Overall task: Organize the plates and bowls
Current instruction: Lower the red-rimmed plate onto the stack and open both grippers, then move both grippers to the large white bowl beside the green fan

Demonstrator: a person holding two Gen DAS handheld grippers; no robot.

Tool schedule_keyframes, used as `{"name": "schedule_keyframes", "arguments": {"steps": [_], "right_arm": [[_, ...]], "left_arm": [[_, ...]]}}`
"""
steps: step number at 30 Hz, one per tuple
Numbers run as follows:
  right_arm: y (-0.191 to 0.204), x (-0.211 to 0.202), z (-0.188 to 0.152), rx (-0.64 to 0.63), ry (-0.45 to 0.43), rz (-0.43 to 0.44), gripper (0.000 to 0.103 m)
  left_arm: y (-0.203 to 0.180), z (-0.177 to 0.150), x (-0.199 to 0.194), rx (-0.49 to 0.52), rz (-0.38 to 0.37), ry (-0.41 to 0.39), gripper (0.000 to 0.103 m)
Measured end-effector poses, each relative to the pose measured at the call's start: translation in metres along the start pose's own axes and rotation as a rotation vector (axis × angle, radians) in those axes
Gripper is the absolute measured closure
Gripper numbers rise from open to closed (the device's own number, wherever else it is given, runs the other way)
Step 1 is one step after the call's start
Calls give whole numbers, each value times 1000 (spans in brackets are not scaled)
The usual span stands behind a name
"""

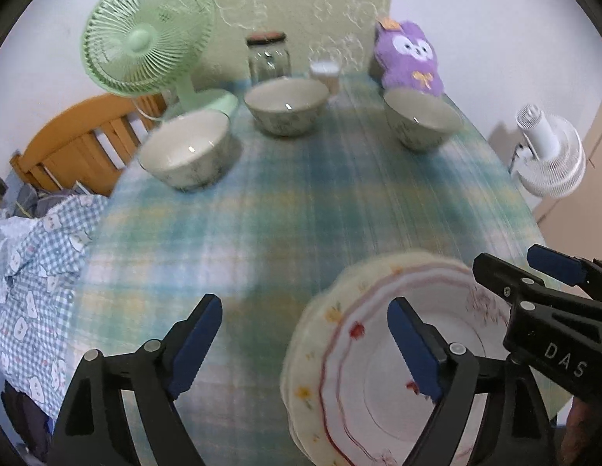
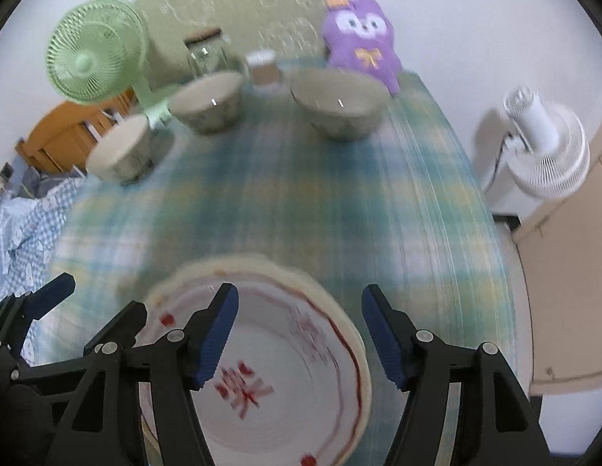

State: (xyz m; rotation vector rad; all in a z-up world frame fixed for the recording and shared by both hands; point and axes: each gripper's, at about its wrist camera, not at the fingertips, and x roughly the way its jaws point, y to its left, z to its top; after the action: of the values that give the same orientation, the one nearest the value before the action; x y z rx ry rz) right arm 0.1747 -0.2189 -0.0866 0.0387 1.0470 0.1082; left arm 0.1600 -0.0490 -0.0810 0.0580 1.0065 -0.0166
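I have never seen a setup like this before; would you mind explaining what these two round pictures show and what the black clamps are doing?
There is no robot here: a person holds a two-finger clamp in each hand, and a wide-angle camera on each clamp looks forward along its fingers. One picture comes from the left gripper, the other from the right gripper; each also catches the other clamp at its edge. Both look down on a table with a plaid tablecloth. Near the clamps lies a stack of flowered plates; farther back stand three bowls, a green fan, a glass jar, a cup and a purple plush toy. Both clamps are open and hold nothing; the pictures are blurred.
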Motion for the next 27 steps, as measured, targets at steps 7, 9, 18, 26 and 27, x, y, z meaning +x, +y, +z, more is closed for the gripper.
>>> {"name": "schedule_keyframes", "arguments": {"steps": [7, 9, 18, 26, 27], "right_arm": [[37, 1, 25, -27, -18, 20, 34], [49, 4, 31, -16, -18, 26, 34], [113, 15, 54, 49, -61, 7, 34], [175, 32, 89, 31, -118, 3, 37], [182, 36, 94, 28, -122, 1, 38]], "left_arm": [[33, 20, 1, -30, 15, -5, 15], [43, 24, 3, -32, 6, -16, 15], [109, 52, 14, -16, 6, -61, 21], [167, 81, 34, -71, 2, -92, 27], [174, 86, 37, -74, -2, -99, 29]]}}
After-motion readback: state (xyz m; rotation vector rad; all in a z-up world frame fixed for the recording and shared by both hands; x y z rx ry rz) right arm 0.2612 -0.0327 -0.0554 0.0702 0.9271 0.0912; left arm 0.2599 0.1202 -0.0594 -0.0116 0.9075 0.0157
